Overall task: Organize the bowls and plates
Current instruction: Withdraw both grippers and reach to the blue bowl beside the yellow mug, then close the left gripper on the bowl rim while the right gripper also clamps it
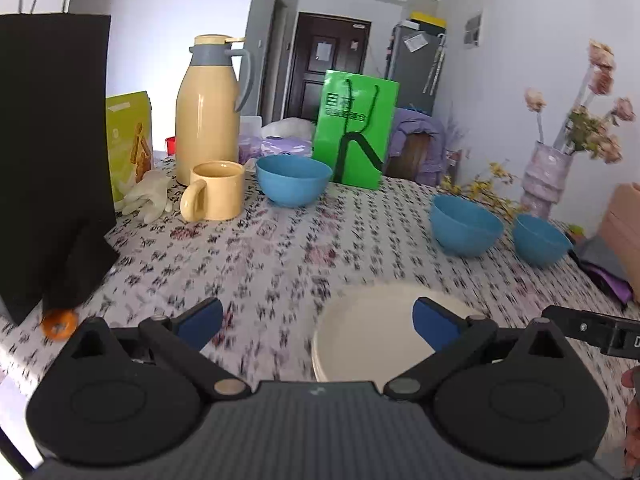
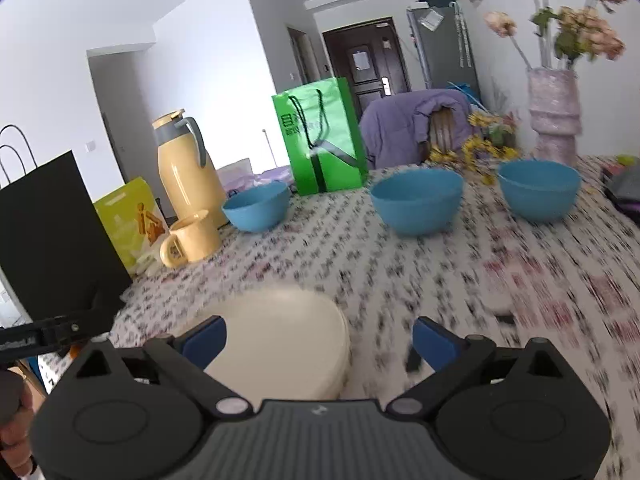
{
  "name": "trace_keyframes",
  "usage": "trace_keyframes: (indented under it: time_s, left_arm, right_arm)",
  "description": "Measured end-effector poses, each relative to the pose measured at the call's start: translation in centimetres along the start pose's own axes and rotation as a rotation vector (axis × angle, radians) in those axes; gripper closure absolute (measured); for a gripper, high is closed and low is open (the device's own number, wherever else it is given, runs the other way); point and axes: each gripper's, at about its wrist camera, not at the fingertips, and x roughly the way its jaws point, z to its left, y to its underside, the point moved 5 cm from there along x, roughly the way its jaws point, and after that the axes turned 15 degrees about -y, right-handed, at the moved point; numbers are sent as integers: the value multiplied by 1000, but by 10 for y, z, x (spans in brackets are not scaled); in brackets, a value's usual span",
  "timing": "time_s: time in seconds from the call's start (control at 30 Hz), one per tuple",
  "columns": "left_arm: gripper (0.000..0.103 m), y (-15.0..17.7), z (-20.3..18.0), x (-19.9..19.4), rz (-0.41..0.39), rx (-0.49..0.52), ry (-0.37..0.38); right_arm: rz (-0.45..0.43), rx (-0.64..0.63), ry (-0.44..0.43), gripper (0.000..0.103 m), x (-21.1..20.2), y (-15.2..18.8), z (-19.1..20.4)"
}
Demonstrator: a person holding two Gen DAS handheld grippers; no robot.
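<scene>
Both grippers hover low over the table (image 1: 280, 256), side by side, and both are wide open with nothing between the blue pads. The left gripper (image 1: 318, 322) has its jaws spread, the right-hand pad over the cream plates (image 1: 372, 332), a small stack near the table's front edge. The right gripper (image 2: 319, 338) is spread just as wide, its left pad above that same stack (image 2: 280, 328), its other pad over bare patterned cloth. Three blue bowls sit apart toward the far edge: one bowl (image 1: 293, 179) just in front of the green bag (image 1: 354, 128), a middle bowl (image 1: 466, 225) and a right-hand bowl (image 1: 541, 240) near the vase (image 1: 546, 184) at the far right corner. At the left, a yellow mug (image 1: 216, 190) stands before the thermos (image 1: 208, 108).
</scene>
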Motion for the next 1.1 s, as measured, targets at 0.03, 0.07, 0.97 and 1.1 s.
trace_keyframes:
  time_s: [0.03, 0.07, 0.97, 1.1]
  left_arm:
    - [0, -8, 1, 10, 1, -9, 0]
    - [0, -15, 1, 18, 3, -14, 0]
    - [61, -175, -6, 284, 221, -204, -36]
    - [69, -188, -16, 327, 268, -173, -55]
  right_arm:
    - [1, -10, -3, 4, 9, -9, -1]
    - [1, -20, -5, 5, 17, -17, -1]
    - [216, 173, -239, 36, 330, -193, -57]
    - [264, 188, -213, 50, 388, -202, -68]
